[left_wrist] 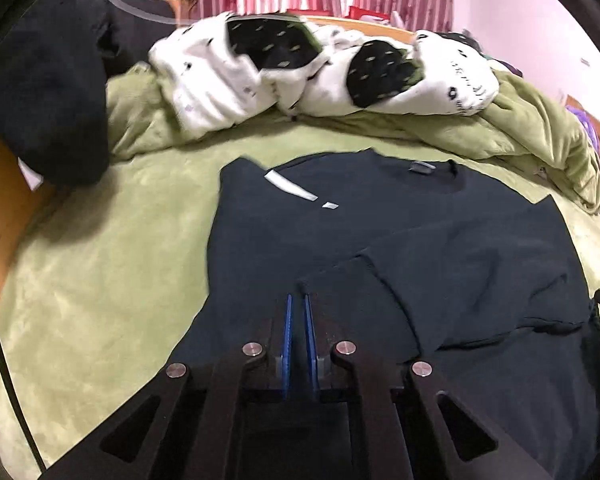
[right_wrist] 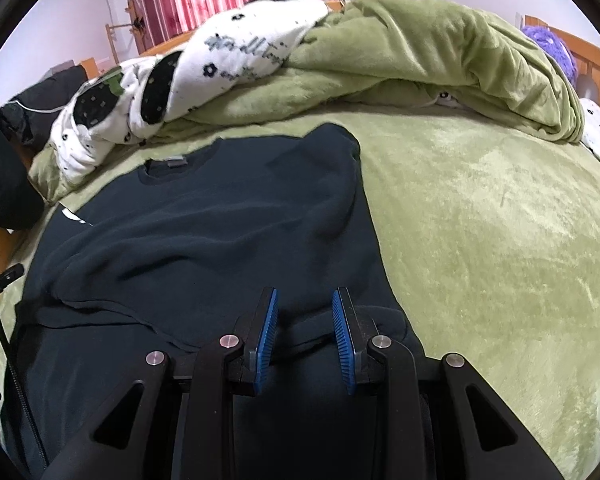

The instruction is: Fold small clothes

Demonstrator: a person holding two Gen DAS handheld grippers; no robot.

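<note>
Dark navy soft cotton T-shirt [left_wrist: 440, 240] flat on fuzzy green blanket [left_wrist: 100, 280], neck at the far end, 1 sleeve folded in over the body. Left gripper [left_wrist: 299, 312] pinched nearly shut, maybe on a sleeve edge, hard to tell. Right gripper [right_wrist: 305, 308] wide open over the near hem, holding nothing. Fold looks partly done. Next, probably: close on the hem and lift it toward the neck.

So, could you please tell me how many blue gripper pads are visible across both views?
4: two nearly touching on the left gripper, pinching the dark shirt; two spread apart on the right gripper, over the shirt's hem.
</note>
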